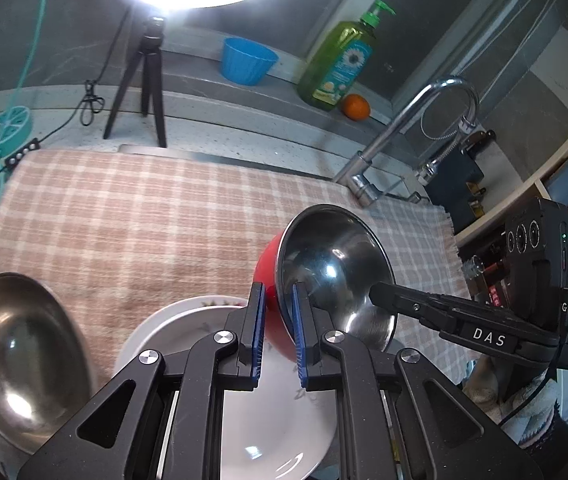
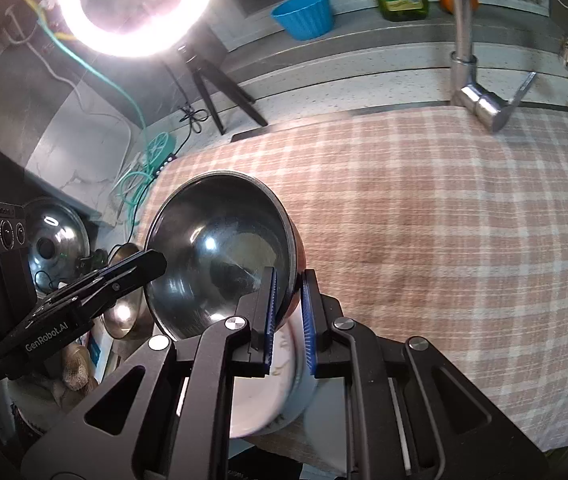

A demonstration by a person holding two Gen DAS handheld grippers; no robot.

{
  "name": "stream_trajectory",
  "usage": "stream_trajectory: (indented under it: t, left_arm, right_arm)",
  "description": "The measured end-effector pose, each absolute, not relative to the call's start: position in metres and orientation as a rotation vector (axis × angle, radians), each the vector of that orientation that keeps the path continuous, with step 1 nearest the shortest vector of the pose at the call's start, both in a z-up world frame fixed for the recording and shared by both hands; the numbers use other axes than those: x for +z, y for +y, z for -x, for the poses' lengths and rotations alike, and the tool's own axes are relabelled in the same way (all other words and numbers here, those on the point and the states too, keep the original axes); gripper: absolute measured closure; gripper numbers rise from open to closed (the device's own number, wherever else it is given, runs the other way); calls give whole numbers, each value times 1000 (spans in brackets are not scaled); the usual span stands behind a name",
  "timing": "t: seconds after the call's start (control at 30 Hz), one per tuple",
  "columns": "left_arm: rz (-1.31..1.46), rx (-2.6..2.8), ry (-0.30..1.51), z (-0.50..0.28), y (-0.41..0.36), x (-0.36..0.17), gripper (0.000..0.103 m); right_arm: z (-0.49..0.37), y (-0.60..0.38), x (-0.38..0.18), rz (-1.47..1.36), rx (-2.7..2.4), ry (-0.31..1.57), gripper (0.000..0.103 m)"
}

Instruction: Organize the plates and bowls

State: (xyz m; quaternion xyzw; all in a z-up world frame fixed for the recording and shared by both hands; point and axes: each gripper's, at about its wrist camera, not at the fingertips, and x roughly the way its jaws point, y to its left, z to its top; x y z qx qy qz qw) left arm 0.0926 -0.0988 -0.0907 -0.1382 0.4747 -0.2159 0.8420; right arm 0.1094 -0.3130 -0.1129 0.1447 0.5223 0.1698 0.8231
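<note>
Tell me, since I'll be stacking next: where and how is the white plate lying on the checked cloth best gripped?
Grip the white plate by its raised rim, coming in low from the near edge, one jaw above and one below. It lies flat on the checked cloth, so only the thin upturned rim offers a pinch. Both grippers are shut on the red bowl tilted above it, so that goes first.

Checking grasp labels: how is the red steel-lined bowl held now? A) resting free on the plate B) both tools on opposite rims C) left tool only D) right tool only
B: the left tool and the right tool each pinch an opposite rim of the red bowl, tilted above the white plate.
</note>
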Motion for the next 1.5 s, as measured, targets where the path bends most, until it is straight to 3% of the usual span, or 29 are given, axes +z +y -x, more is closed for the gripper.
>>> stream_trajectory:
  t: [0.83,1.5]
  left_arm:
    - [388,-264,946,-53,28,-83,92]
    - [396,-119,1018,-38,91,-120,92]
  right_arm:
    - [-108,-169,-106,-184,556,1125,91]
    - [-112,-70,-139,25,633,1187,91]
